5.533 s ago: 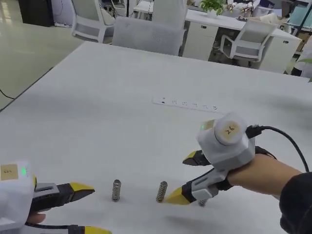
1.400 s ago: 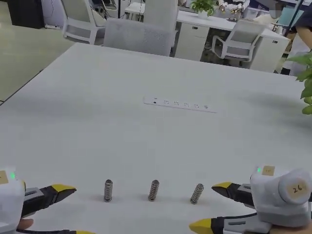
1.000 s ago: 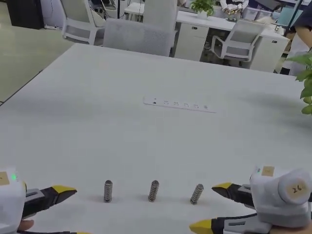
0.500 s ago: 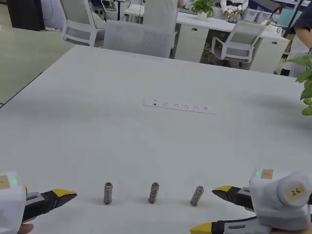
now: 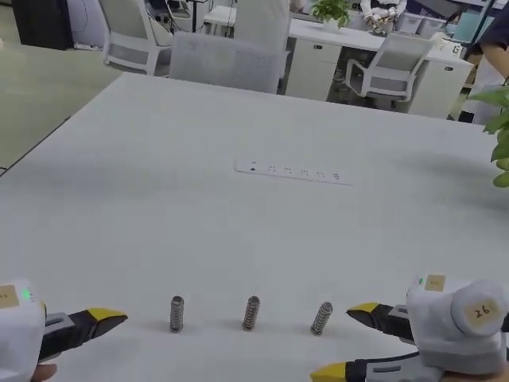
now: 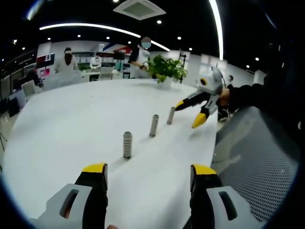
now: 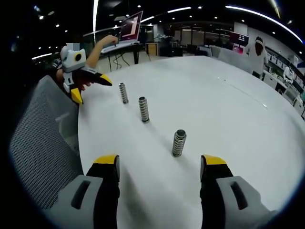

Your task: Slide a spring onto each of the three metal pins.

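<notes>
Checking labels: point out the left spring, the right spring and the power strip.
left spring (image 5: 176,313), head view, middle of the coil.
right spring (image 5: 321,318), head view, middle of the coil.
power strip (image 5: 286,171), head view, middle of its top face.

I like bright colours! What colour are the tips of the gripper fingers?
Yellow; the fingers show it best in the right gripper view.

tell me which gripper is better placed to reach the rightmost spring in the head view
Right. The right gripper is open with that spring just ahead of its jaws; the left gripper has the other two springs in between.
</notes>
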Motion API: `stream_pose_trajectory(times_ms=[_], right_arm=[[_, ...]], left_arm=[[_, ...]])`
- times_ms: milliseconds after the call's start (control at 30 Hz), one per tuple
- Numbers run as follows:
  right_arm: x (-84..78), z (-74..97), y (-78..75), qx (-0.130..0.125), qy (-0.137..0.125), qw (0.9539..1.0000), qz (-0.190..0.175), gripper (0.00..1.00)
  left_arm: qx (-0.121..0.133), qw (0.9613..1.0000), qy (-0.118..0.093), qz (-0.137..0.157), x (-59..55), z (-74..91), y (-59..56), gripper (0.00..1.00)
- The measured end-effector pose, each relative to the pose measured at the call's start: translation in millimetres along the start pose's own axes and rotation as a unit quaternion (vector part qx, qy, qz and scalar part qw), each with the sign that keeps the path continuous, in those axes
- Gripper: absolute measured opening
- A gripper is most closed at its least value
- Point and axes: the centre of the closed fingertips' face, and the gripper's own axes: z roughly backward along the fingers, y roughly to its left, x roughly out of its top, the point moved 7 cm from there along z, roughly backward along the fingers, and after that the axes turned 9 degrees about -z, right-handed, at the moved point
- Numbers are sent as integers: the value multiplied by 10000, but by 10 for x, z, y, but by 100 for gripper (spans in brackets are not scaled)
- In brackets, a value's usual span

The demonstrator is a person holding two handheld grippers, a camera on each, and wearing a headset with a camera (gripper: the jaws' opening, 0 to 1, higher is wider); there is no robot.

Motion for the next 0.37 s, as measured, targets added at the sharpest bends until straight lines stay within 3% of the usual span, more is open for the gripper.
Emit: stream_pose_trajectory(times_ms=[367], right_arm=[[-14,-3,3,0,39,10000,-6,68]], left_arm=[[-20,10000,14,10,-20,-9,-8,66]])
